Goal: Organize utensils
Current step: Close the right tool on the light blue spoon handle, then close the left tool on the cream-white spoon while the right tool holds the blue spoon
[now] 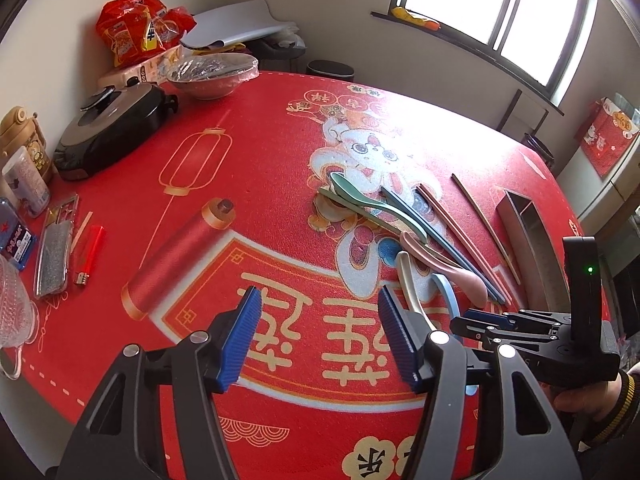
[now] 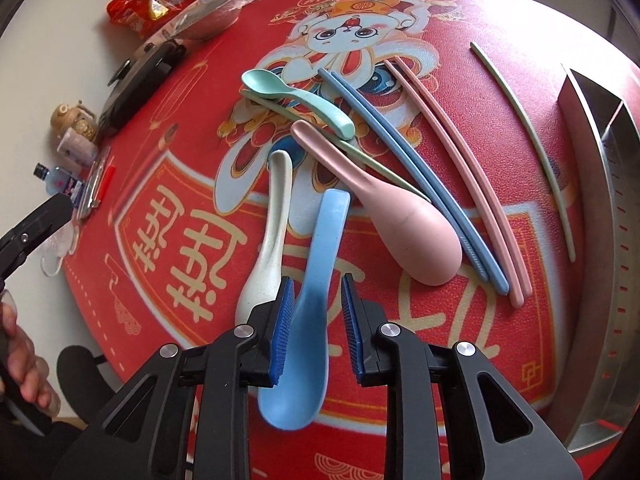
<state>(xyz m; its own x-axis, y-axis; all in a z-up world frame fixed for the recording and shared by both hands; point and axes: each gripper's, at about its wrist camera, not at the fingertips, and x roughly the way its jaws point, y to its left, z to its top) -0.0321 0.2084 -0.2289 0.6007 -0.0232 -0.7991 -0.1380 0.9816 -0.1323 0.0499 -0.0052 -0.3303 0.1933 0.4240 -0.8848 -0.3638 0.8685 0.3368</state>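
Blue pads of our right gripper (image 2: pixel 316 316) bracket the blue spoon (image 2: pixel 316 280) at lower centre; the left pad touches it, the other stands just off. Beside it lie the white spoon (image 2: pixel 266 232) and pink spoon (image 2: pixel 384 208). Our left gripper (image 1: pixel 320 336) gapes, empty.

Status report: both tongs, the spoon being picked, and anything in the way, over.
Left tongs open, empty above the red mat. Right tongs straddling the blue spoon, pads not clearly pressing. White spoon close beside it, pink spoon clear.
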